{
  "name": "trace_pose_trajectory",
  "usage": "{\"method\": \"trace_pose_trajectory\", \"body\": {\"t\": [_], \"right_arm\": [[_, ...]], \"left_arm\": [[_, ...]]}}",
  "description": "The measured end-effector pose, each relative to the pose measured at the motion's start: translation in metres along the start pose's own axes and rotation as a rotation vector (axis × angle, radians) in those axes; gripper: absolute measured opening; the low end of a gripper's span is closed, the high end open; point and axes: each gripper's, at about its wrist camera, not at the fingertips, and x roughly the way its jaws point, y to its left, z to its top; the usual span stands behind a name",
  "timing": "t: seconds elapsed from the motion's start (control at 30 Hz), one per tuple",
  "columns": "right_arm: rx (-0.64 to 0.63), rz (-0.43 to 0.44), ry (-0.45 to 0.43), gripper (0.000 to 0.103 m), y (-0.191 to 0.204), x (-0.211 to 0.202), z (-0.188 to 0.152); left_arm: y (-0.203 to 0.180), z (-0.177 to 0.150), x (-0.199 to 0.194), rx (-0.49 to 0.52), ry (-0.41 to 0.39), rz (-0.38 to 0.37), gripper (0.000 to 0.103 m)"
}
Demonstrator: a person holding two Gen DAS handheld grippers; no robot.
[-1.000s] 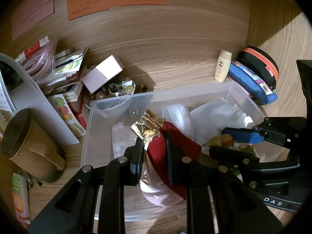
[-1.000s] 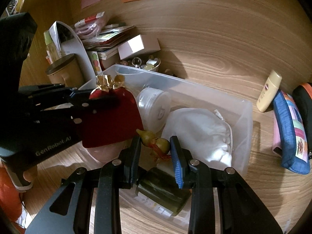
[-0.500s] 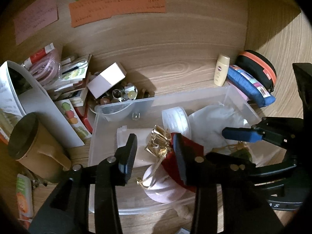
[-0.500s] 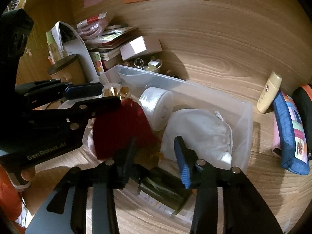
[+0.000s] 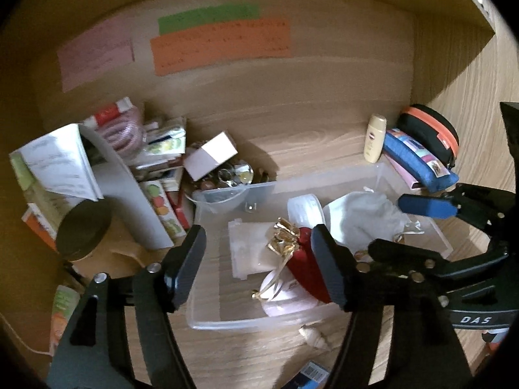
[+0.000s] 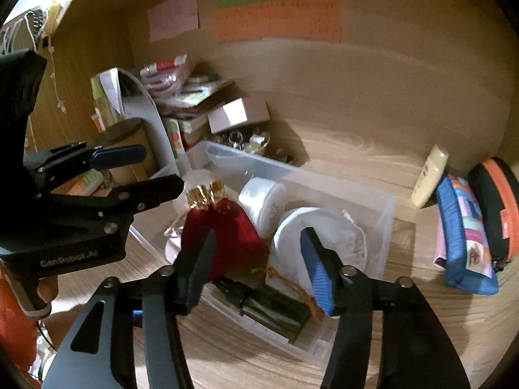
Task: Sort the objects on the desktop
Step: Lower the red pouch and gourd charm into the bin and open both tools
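Two views: left wrist first, then right wrist.

Left view, change: the left tool (image 5: 258, 267) held its fingers nearly closed around the red pouch (image 5: 305, 261) a second ago; now they stand wide apart with nothing between them, and the pouch lies in the clear bin (image 5: 207, 291).
Left view, pouch: its gold-foil neck points up, its body rests against a pale pink round thing (image 5: 285, 298) and is partly covered by the right-hand finger.
Left view, hard to see: a small pale lump (image 5: 313, 335) on the table (image 5: 308, 139) just in front of the bin is too blurred to name; a barcoded item at the bottom edge is cut off.
Left view, pose: the tool hovers above the bin's near wall, pointing at the back panel.

Right view, change: the right tool (image 6: 258, 267) is spread wider than before and grips nothing.
Right view, contents: the red pouch (image 6: 227, 236) sits in the bin (image 6: 386, 227) beside a white roll (image 6: 262, 204) and a white cloth bag (image 6: 324, 236); a dark green bottle (image 6: 275, 308) lies along the near wall.
Right view, hard to see: a gold cord by the bottle is smeared; the duck-like figure seen earlier cannot be made out.
Right view, pose: the left tool (image 6: 152, 171) hangs open at the left, above the bin's end.
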Motion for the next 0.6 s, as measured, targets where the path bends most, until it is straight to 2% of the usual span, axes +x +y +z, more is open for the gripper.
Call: {"method": "trace_pose_trajectory", "body": {"t": [0.27, 0.43, 0.6], "right_arm": [[0.007, -0.041, -0.049, 0.074, 0.007, -0.024, 0.0], [0.014, -0.042, -0.061, 0.076, 0.01, -0.036, -0.006], [0.035, -0.039, -0.052, 0.076, 0.013, -0.041, -0.013]], "left_arm": [[0.009, -0.014, -0.024, -0.026, -0.027, 0.019, 0.089], [0.013, -0.026, -0.036, -0.032, -0.029, 0.008, 0.09], [0.017, -0.044, -0.039, -0.032, 0.003, -0.018, 0.091]]}}
